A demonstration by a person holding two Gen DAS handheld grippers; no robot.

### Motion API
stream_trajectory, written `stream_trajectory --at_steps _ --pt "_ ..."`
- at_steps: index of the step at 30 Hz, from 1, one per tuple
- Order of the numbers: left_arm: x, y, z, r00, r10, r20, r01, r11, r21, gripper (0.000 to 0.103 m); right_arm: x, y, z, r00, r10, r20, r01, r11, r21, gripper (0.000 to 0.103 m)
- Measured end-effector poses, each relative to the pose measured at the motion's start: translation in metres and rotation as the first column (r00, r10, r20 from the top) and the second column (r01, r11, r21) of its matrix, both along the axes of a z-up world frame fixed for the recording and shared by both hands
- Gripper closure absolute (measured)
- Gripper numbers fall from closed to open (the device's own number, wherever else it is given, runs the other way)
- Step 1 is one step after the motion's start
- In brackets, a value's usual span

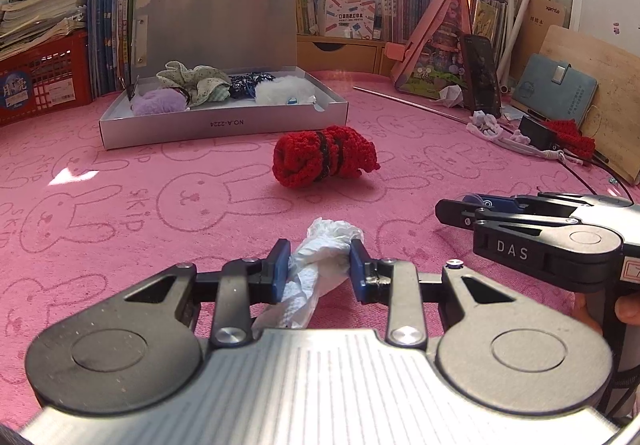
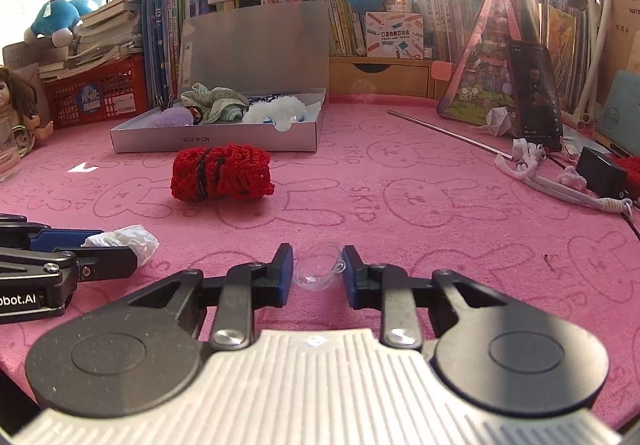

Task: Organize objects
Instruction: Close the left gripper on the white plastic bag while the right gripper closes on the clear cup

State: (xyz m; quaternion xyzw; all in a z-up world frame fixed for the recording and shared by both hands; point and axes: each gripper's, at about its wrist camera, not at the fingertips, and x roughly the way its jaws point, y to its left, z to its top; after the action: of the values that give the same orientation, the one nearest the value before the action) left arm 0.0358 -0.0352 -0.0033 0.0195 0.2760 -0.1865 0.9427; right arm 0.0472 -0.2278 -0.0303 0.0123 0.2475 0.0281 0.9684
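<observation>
My left gripper (image 1: 320,259) is shut on a crumpled white tissue (image 1: 316,265), which sticks out past its blue pads just above the pink cloth. In the right wrist view that tissue (image 2: 124,239) shows at the left beside the left gripper's fingers (image 2: 64,239). My right gripper (image 2: 316,265) is shut on a small clear plastic dome (image 2: 318,271), its pads touching both sides. In the left wrist view the right gripper (image 1: 460,211) lies low at the right. A red crocheted bundle (image 1: 324,157) (image 2: 222,173) with a black band lies ahead of both grippers.
A grey open box (image 1: 224,121) (image 2: 216,137) holds hair scrunchies and fluffy items at the back left. Books, plush toys and a red basket (image 1: 40,79) line the rear. A thin metal rod (image 2: 448,133), white cord, a phone and a black charger lie at the right.
</observation>
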Motion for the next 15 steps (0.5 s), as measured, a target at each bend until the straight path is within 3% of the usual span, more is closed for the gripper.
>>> stream_trajectory --at_steps 15 --pt "0.053 0.028 0.038 0.996 0.092 0.016 -0.091 0.994 -0.053 0.066 0.026 0.010 0.035 1.000 0.021 0.012 -0.022 0.997 0.074 0.072"
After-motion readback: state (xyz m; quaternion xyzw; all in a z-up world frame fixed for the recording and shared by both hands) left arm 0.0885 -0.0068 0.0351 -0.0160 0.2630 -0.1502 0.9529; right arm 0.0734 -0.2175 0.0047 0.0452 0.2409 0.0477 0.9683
